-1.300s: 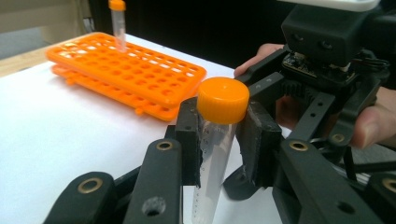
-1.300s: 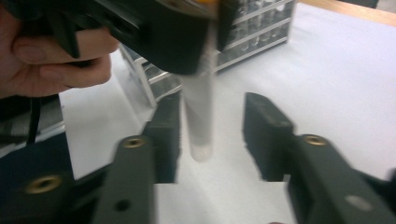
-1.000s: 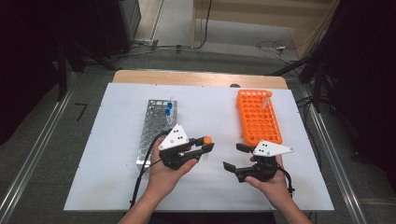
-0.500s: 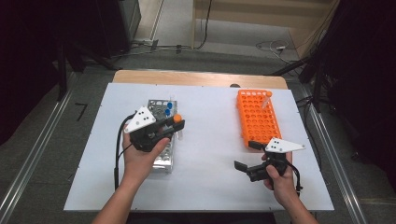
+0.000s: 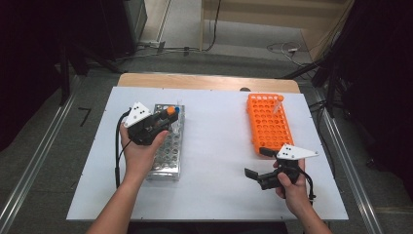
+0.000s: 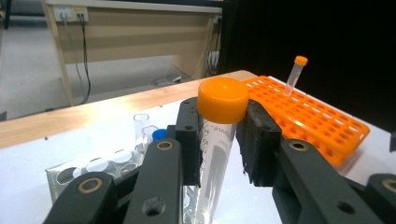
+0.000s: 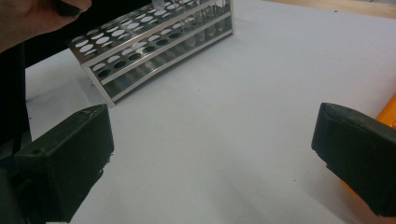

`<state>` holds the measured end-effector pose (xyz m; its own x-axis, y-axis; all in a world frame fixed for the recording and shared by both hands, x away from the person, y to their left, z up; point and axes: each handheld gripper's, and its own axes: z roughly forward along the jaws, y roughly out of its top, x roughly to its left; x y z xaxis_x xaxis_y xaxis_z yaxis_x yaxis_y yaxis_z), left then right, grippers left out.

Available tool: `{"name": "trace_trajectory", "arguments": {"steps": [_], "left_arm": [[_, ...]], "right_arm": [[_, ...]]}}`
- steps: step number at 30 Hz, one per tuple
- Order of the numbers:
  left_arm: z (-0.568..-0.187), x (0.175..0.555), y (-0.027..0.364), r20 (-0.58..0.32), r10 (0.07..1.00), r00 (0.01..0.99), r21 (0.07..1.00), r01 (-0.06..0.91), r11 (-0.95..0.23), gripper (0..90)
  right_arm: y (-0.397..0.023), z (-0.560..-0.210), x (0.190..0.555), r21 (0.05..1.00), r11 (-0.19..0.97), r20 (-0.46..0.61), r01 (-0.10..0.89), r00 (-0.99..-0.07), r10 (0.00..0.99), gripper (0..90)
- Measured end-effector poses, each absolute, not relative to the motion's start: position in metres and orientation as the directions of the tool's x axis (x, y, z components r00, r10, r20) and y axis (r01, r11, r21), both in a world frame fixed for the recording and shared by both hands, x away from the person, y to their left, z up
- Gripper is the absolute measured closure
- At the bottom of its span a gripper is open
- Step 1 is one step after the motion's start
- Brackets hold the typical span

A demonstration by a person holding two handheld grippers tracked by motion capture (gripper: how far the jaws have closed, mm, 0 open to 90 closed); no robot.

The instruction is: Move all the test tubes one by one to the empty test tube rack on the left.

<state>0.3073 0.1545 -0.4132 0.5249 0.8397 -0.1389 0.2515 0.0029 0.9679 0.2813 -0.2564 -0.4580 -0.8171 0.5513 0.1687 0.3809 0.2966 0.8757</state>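
High view: your left tool is clamped on a clear plastic tube with an orange screw cap, held over the far end of the perforated steel rack on the left side of the white bench. In the left gripper view the tube stands nearly upright between the two black pads, which press on it just under the cap, while its lower end hangs down toward the rack's holes; whether it is clear of its hole you cannot tell. Your right tool rests low near the front of the bench, just short of the near end of the orange plastic rack, its jaws wide apart with nothing between them, only bare bench ahead in the right gripper view.

As a judgement, you are early in a transfer: one capped tube already stands at the far corner of the orange rack, a few tubes remain at the steel rack's far end, and the one you hold has the open stretch of bench between the two racks left to cross before it can be seated.
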Motion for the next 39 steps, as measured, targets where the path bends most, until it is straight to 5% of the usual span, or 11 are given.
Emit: {"name": "trace_trajectory", "arguments": {"steps": [16,24,33,39], "left_arm": [[-0.429,0.307,0.142,-0.088,0.879,0.469,0.95,0.306,-0.068,69.7],[-0.429,0.307,0.142,-0.093,0.883,0.461,0.942,0.329,-0.072,58.3],[-0.422,0.292,0.142,-0.137,0.839,0.527,0.945,0.323,-0.048,20.3],[-0.418,0.273,0.141,-0.158,0.79,0.592,0.949,0.312,-0.044,6.6]], "right_arm": [[-0.259,-0.458,0.281,0.877,0.297,0.163,0.378,-0.815,0.556,0.0],[-0.259,-0.458,0.282,0.876,0.301,0.161,0.378,-0.816,0.556,0.0],[-0.263,-0.457,0.284,0.881,0.283,0.164,0.379,-0.805,0.57,0.0],[-0.269,-0.45,0.29,0.887,0.266,0.162,0.378,-0.793,0.587,0.0]]}}
